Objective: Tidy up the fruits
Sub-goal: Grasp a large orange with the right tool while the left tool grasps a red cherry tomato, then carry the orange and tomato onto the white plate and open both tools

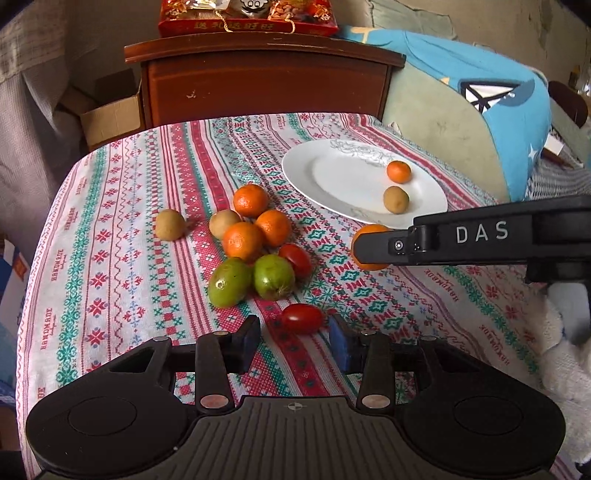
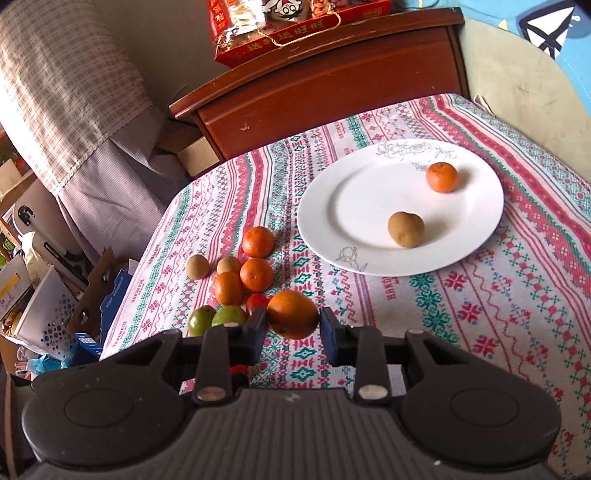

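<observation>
The right tongs [image 2: 291, 325] are clamped on a held mandarin [image 2: 293, 314], its sides pressed by both blue pads, low in the middle of the right wrist view. In the left wrist view the same fruit shows at right of centre, half hidden behind a black finger marked DAS.

The left tongs [image 1: 294, 330] stand apart around a red cherry tomato [image 1: 302, 318] that lies on the cloth at lower centre; gaps show on both sides, so the pads do not press it.

Just above it, in the middle of the left wrist view, lies the loose cluster: two green fruits [image 1: 251, 280] side by side and touching, a second tomato [image 1: 295, 259] just to their right, three mandarins [image 1: 255, 225] bunched above them, a brown fruit [image 1: 223, 222] against the mandarins, and another brown fruit [image 1: 170, 224] a little apart to the left.

The white plate [image 1: 332, 177] sits at upper right of the cluster, apart from it. On it rest one small mandarin [image 1: 399, 172] and one brown fruit on the plate [image 1: 396, 199], near each other but not touching.

All this lies on a bench under a patterned tablecloth [image 1: 122, 258]. Behind, at top centre, stands a wooden cabinet [image 1: 258, 85] bearing a red gift box [image 1: 247, 22].
</observation>
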Tool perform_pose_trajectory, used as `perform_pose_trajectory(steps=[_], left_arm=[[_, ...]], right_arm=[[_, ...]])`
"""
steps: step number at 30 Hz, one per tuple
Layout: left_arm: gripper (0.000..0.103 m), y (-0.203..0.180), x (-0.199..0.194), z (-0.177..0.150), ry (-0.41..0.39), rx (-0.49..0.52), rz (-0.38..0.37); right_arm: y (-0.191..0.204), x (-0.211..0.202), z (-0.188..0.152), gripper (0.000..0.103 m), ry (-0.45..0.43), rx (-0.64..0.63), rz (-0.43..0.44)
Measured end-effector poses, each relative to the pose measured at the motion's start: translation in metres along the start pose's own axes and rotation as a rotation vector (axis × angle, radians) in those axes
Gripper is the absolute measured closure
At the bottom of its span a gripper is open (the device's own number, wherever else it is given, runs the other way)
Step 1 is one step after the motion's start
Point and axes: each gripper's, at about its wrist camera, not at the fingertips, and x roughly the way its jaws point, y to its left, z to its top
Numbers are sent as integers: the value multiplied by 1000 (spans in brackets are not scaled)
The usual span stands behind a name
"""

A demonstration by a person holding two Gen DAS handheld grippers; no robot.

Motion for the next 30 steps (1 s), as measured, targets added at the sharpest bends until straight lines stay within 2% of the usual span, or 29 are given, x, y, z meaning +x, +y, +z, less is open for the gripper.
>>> perform_pose_trajectory(steps=[8, 14, 20, 26, 30], left_arm=[[66, -11, 6, 0, -9, 66, 16], [80, -11, 6, -1, -15, 80, 6], [80, -11, 3, -1, -25, 77, 13], [80, -12, -13, 14, -97, 50, -22], [80, -10, -16, 32, -152, 13, -45]], right_arm=[[-1, 1, -1, 72, 8, -2, -12], [-1, 1, -1, 72, 11, 0, -15], [-2, 1, -1, 72, 11, -1, -20], [-5, -10, 7, 72, -12, 6, -24], [-9, -25, 23, 72, -62, -6, -64]])
